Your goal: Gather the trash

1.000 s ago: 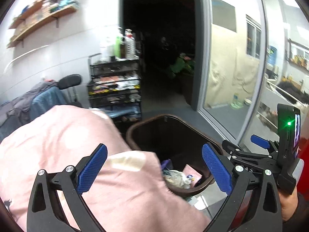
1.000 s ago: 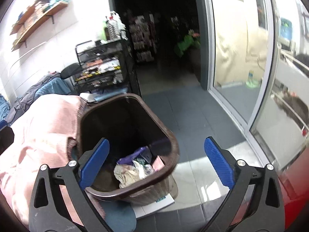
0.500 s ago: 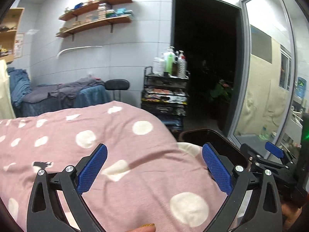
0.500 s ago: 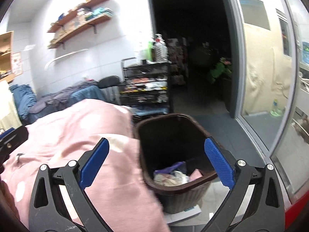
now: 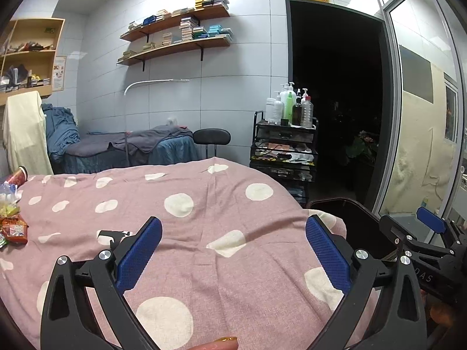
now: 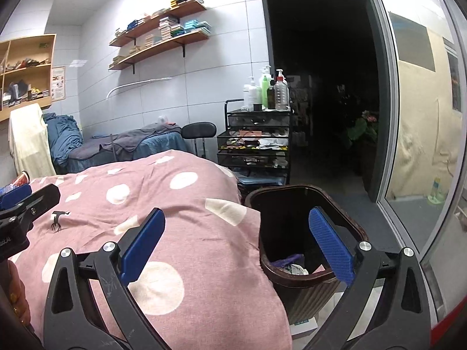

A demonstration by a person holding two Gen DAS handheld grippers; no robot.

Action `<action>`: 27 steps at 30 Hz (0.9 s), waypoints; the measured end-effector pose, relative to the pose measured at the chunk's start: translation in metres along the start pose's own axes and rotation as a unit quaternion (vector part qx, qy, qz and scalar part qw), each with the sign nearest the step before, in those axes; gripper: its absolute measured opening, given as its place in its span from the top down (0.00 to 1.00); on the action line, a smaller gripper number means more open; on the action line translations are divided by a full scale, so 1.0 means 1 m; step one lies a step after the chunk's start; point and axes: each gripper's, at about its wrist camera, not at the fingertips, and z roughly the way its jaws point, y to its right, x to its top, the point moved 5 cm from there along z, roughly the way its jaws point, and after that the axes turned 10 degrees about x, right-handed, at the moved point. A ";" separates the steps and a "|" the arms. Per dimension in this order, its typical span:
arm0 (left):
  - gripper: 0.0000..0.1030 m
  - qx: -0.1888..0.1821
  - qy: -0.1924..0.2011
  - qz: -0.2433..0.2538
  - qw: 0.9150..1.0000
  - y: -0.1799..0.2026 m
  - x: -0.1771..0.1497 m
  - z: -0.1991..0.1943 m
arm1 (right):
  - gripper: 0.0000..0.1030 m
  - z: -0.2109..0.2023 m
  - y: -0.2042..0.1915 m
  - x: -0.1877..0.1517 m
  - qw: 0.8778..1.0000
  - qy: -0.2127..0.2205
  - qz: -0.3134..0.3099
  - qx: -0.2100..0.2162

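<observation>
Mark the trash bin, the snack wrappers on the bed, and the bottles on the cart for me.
trash bin (image 6: 306, 287), right wrist view, on its near brown rim.
snack wrappers (image 5: 13, 229), left wrist view, on the red packet at the bed's left edge.
bottles (image 5: 287, 108), left wrist view, on the green bottle's body.

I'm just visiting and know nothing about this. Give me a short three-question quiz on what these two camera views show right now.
1. True or false: the left gripper is holding a wrapper.
2. Where does the brown bin stand? A) on the pink dotted bedcover B) on the floor beside the bed C) on the black cart
3. Fill in: the snack wrappers lie at the far ____ edge of the left wrist view.

Key: 1 false, both it and the right gripper are open and empty; 2 B; 3 left.
</observation>
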 end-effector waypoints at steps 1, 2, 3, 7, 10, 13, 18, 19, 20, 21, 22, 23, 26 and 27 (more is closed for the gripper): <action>0.05 0.000 0.001 -0.004 1.000 -0.002 0.000 -0.001 | 0.05 0.000 0.000 0.001 1.000 0.002 -0.001 0.002; 0.05 0.001 0.002 -0.006 1.000 -0.003 0.001 -0.002 | 0.05 0.000 -0.001 0.001 1.000 0.003 -0.002 0.004; 0.05 0.001 0.004 -0.007 1.000 -0.003 0.001 -0.002 | 0.05 0.000 -0.003 0.001 1.000 0.004 -0.003 0.007; 0.05 0.003 0.011 0.000 1.000 -0.002 0.002 -0.006 | 0.05 0.000 -0.006 0.002 1.000 0.004 -0.005 0.012; 0.05 0.002 0.014 0.002 1.000 0.000 0.001 -0.008 | 0.05 -0.002 -0.006 0.002 1.000 0.006 -0.005 0.013; 0.05 -0.001 0.014 0.004 1.000 0.002 0.001 -0.009 | 0.05 -0.004 -0.006 0.002 1.000 0.008 -0.003 0.013; 0.05 -0.002 0.016 0.002 1.000 0.002 0.002 -0.011 | 0.05 -0.004 -0.004 0.003 1.000 0.007 -0.002 0.013; 0.05 -0.002 0.016 0.002 1.000 0.002 0.002 -0.011 | 0.05 -0.004 -0.005 0.003 1.000 0.008 -0.002 0.013; 0.05 -0.002 0.016 0.002 1.000 0.002 0.003 -0.011 | 0.05 -0.004 -0.005 0.003 1.000 0.008 -0.002 0.013; 0.05 -0.001 0.016 0.002 1.000 0.002 0.003 -0.011 | 0.05 -0.004 -0.005 0.003 1.000 0.008 -0.002 0.014; 0.05 0.000 0.017 0.003 1.000 0.002 0.003 -0.011 | 0.05 -0.004 -0.005 0.003 1.000 0.007 -0.002 0.014; 0.05 -0.001 0.017 0.004 1.000 0.002 0.003 -0.011 | 0.05 -0.004 -0.005 0.003 1.000 0.007 -0.002 0.013; 0.05 -0.003 0.016 0.001 1.000 0.002 0.003 -0.012 | 0.05 -0.005 -0.005 0.003 1.000 0.007 -0.002 0.014; 0.05 -0.002 0.016 0.001 1.000 0.001 0.003 -0.011 | 0.05 -0.005 -0.005 0.004 1.000 0.008 -0.002 0.014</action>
